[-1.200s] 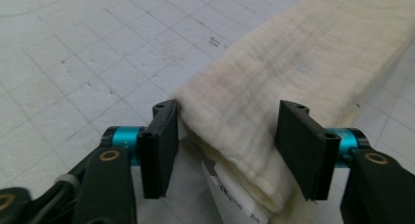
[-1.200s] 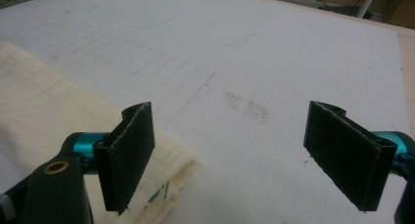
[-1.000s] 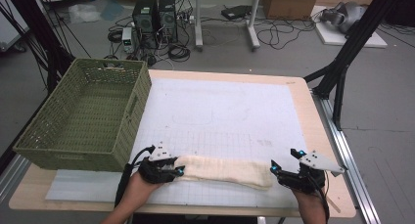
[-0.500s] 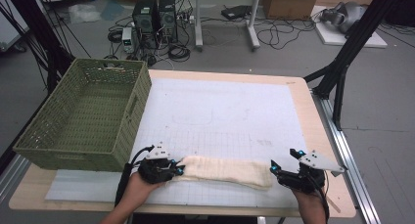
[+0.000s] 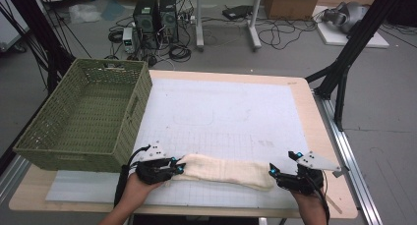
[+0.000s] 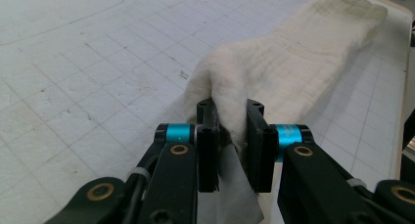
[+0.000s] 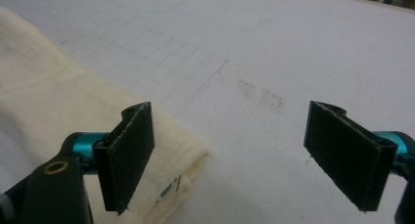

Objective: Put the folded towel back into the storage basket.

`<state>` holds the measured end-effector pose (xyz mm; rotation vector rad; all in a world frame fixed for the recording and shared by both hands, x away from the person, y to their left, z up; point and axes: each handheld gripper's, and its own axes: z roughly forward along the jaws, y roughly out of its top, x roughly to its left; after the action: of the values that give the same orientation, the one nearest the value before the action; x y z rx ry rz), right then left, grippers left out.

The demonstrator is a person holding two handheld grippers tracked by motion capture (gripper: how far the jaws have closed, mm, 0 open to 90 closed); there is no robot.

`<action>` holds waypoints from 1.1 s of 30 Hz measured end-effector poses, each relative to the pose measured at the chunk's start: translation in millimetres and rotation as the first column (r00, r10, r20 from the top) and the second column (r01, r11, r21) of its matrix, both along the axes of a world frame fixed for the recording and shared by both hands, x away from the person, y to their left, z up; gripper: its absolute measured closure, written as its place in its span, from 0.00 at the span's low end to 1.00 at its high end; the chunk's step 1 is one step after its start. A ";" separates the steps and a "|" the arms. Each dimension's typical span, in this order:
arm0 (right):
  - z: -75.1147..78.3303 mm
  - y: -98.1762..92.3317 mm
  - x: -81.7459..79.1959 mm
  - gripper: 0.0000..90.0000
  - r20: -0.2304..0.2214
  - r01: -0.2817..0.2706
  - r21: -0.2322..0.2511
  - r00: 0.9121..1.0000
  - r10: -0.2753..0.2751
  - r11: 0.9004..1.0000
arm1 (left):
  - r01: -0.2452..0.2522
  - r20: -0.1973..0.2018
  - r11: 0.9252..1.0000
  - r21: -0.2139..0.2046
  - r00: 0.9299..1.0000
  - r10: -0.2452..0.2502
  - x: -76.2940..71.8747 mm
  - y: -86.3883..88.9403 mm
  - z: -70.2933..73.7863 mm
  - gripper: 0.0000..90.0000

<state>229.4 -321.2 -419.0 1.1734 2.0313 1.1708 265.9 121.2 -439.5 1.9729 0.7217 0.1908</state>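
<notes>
A cream folded towel (image 5: pixel 223 170) lies lengthwise on the white gridded mat (image 5: pixel 221 112) near the table's front edge. My left gripper (image 5: pixel 178 168) is shut on the towel's left end. In the left gripper view, the pinched cloth (image 6: pixel 230 94) bunches up between the two black jaws of the left gripper (image 6: pixel 230 121), and the rest of the towel (image 6: pixel 303 48) stretches away. My right gripper (image 5: pixel 273 173) sits at the towel's right end with its jaws wide open. In the right gripper view, the towel's corner (image 7: pixel 49 101) lies by the left jaw of the right gripper (image 7: pixel 230 131), with bare mat between the pads.
A green woven basket (image 5: pixel 137 104) stands on the table's left side, close behind the left hand. The wooden table edge (image 5: pixel 324 131) runs along the right. Black frame legs and cables are on the floor beyond.
The left gripper's jaws have drawn together on the towel's left end. Both hands and the towel stay where they were.
</notes>
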 end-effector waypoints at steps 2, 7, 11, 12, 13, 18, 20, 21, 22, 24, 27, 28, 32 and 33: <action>-0.5 0.0 0.1 0.20 -0.004 -0.002 -0.006 1.000 0.002 1.000 | -0.002 0.002 1.000 -0.004 1.000 0.002 -0.5 -0.2 0.2 0.86; -6.2 6.0 0.7 0.19 -0.051 -0.021 -0.019 0.999 0.020 1.000 | -0.002 0.017 1.000 -0.003 1.000 0.002 -1.3 -0.1 1.8 0.86; -13.2 15.0 1.6 0.20 -0.123 -0.060 -0.057 0.991 0.052 0.997 | -0.003 0.021 1.000 -0.002 1.000 0.003 -1.6 0.2 2.1 0.86; -15.0 16.9 1.8 0.20 -0.140 -0.071 -0.060 0.988 0.062 0.996 | -0.003 0.023 1.000 -0.001 1.000 0.003 -1.5 0.2 2.2 0.86; -17.1 18.3 2.5 0.20 -0.156 -0.084 -0.063 0.985 0.073 0.994 | -0.004 0.025 1.000 0.000 1.000 0.004 -1.6 0.2 2.1 0.86; -27.9 22.6 6.9 0.25 -0.243 -0.135 -0.058 0.963 0.117 0.989 | -0.006 0.029 1.000 -0.001 1.000 0.006 -2.0 0.5 2.5 0.86; -27.9 22.2 7.2 0.27 -0.244 -0.138 -0.056 0.962 0.120 0.989 | -0.006 0.030 1.000 0.000 1.000 0.006 -2.1 0.6 2.5 0.86; -27.9 22.3 6.8 0.28 -0.246 -0.140 -0.052 0.961 0.123 0.989 | -0.006 0.030 1.000 0.000 1.000 0.006 -2.1 0.6 2.5 0.85; -27.9 22.0 6.7 0.29 -0.247 -0.143 -0.053 0.961 0.125 0.988 | -0.005 0.035 1.000 0.001 0.999 0.005 -2.3 0.3 2.4 0.85; -27.6 22.1 6.5 0.32 -0.249 -0.149 -0.058 0.960 0.130 0.987 | -0.005 0.042 1.000 0.008 0.999 0.005 -2.8 -0.2 2.7 0.85; -26.4 22.4 6.3 0.44 -0.254 -0.173 -0.050 0.955 0.155 0.984 | -0.002 0.046 1.000 0.009 0.999 0.002 -2.9 -0.2 2.7 0.85; -26.2 22.3 6.1 0.47 -0.256 -0.176 -0.043 0.954 0.159 0.984 | -0.002 0.046 1.000 0.009 0.999 0.002 -2.9 -0.2 2.7 0.85; -25.0 21.2 6.5 0.69 -0.267 -0.189 -0.020 0.947 0.177 0.982 | -0.001 0.048 1.000 0.010 0.999 0.001 -3.2 -0.7 2.2 0.85; -24.9 21.3 6.5 0.74 -0.275 -0.192 -0.009 0.944 0.183 0.981 | -0.003 0.049 1.000 0.011 0.999 0.002 -3.5 -1.0 2.1 0.85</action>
<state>235.9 -299.9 -443.9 1.2005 2.4072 1.1038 262.4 120.2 -437.4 1.9712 0.6928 0.2442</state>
